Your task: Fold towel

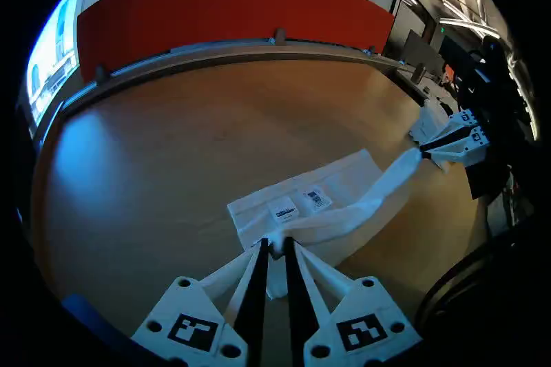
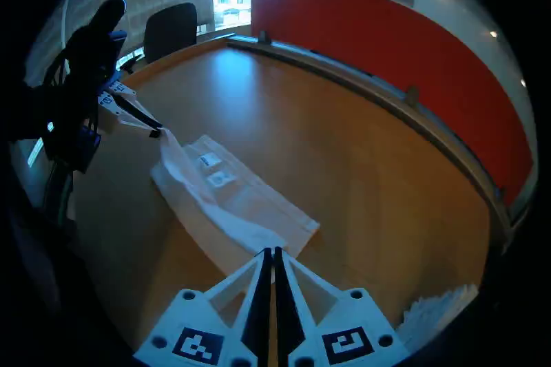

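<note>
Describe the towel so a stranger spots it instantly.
Start at the wooden table beside the red partition. On it lies a long white towel, partly folded. Unlike the white pile at the table's edge, it bears two labels and is pinched at its ends by the left claw and right claw.

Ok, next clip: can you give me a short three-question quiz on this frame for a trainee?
1. True or false: the towel lies flat, untouched by any gripper.
2. What colour is the panel behind the table? A) red B) green C) white
3. Fill in: the two labels sit on the ____.

Key
1. False: the left gripper and the right gripper each pinch one end of the same towel edge.
2. A
3. towel
</note>
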Tool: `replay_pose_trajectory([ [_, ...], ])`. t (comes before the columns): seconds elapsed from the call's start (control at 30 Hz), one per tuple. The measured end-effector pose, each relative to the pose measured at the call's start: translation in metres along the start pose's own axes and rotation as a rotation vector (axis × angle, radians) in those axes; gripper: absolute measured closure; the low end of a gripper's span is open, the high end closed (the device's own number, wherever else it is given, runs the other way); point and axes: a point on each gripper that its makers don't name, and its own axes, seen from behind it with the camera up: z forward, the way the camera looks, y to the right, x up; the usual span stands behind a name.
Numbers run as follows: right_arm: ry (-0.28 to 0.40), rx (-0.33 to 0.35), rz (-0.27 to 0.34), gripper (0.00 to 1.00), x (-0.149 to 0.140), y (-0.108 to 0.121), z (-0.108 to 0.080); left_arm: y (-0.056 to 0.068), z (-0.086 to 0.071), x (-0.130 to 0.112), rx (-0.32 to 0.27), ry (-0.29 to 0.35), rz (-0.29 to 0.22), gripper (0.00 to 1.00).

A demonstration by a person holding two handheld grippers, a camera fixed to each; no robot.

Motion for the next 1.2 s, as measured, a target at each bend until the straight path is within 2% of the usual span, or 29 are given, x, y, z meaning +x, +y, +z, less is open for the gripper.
replay_pose_trajectory([
  [0.4,-0.018,-0.001,0.057,0.95,-0.007,0.01,0.033,-0.014,0.03,-0.001,0.003,-0.001,-0.025,0.83],
  [0.6,-0.02,-0.009,0.09,0.95,-0.01,0.015,0.044,-0.02,0.043,0.0,0.007,-0.005,-0.03,0.83],
  [0.9,-0.016,-0.03,0.11,0.95,-0.011,0.019,0.058,-0.025,0.055,0.001,0.024,-0.008,-0.009,0.82],
  [1.2,0.006,-0.063,0.114,0.9,-0.007,0.025,0.063,-0.032,0.057,0.005,0.049,0.0,0.004,0.78],
])
